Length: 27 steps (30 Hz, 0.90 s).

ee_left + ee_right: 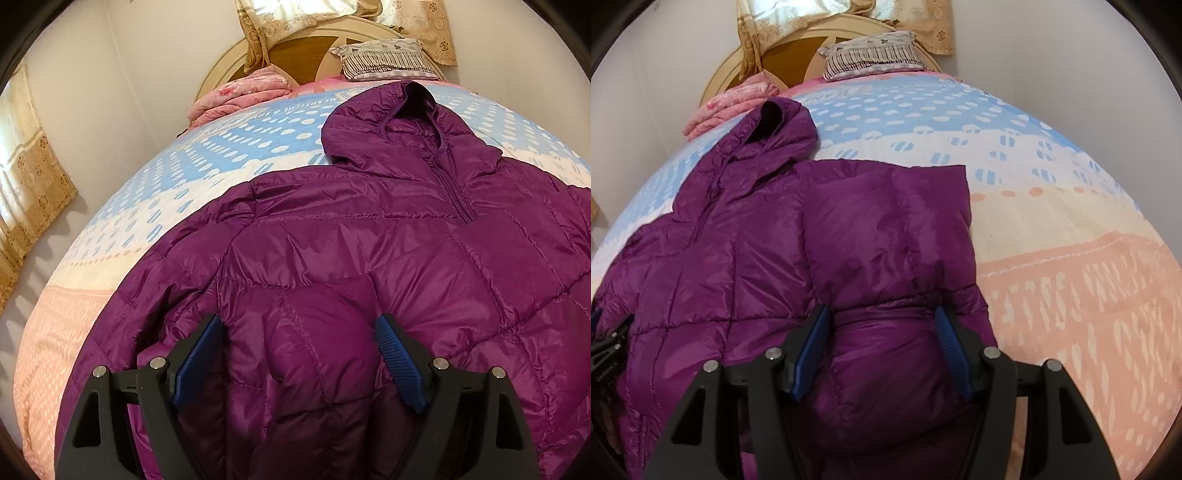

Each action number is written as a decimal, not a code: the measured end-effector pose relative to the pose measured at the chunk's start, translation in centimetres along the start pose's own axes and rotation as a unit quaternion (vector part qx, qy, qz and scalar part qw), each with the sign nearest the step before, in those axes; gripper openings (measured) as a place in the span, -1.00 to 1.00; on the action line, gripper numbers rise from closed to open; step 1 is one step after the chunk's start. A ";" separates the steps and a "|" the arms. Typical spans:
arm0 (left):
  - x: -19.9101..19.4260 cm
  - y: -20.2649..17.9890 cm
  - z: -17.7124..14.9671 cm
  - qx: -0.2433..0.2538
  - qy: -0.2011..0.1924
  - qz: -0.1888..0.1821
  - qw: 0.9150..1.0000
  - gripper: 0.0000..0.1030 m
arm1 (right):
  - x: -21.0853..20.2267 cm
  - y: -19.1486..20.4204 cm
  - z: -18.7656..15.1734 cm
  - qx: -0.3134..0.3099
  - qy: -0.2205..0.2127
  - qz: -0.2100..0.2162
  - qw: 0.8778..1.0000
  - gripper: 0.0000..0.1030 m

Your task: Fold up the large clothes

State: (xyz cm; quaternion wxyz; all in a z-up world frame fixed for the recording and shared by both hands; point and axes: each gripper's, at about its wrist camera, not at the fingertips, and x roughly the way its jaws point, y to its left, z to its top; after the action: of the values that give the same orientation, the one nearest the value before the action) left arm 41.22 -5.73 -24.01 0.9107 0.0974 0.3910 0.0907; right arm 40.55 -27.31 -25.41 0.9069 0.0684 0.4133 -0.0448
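Subject item: one purple hooded puffer jacket (369, 266), quilted, lying front-up on the bed (129, 229). Zip closed up to the hood. The hood (399, 125) points toward the headboard end; the hem lies at the foot end, nearest both cameras. In the right wrist view the jacket (746, 258) sits toward the left half of the bed (1071, 221), and one side panel or sleeve (886, 229) is folded over onto the body, its straight edge running across toward the bed's middle.

Left claw (299, 354): spread wide, blue pads to either side of a raised bulge of jacket fabric near the hem. Fabric lies between the pads; whether either pad presses it cannot be told.

Right claw (882, 347): spread, blue pads flanking the lower part of the folded-over section. The fabric fills the gap and meets both pads, but the claw is not closed down on it.

A part of the left claw's black frame shows at the left border of the right wrist view.

Surroundings: bedspread in blue, white and peach bands with oval dots. At the headboard (295, 51) end, a striped pillow (384, 59) on the right and a folded pink quilt (240, 96) at the left corner. Gold patterned curtain (33, 177) on the left wall.
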 end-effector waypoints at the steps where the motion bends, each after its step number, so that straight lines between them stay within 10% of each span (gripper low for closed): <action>1: 0.0 0.0 0.0 0.000 0.000 0.000 1.000 0.66 | -0.2 0.3 0.2 -0.005 0.003 -0.007 1.000 0.22; 8: 0.1 0.0 -0.1 0.002 0.000 0.001 1.000 0.68 | -4.8 2.0 0.0 -0.008 -0.035 0.015 0.999 0.23; 27: 0.1 0.4 0.1 -0.005 0.016 -0.023 1.000 0.71 | -1.8 4.2 -1.9 -0.058 0.013 -0.004 0.998 0.58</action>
State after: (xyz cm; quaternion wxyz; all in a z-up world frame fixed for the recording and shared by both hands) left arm 41.31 -5.30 -23.89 0.9068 0.0821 0.4069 0.0737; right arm 38.52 -22.83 -24.91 0.9037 0.0140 0.4274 -0.0237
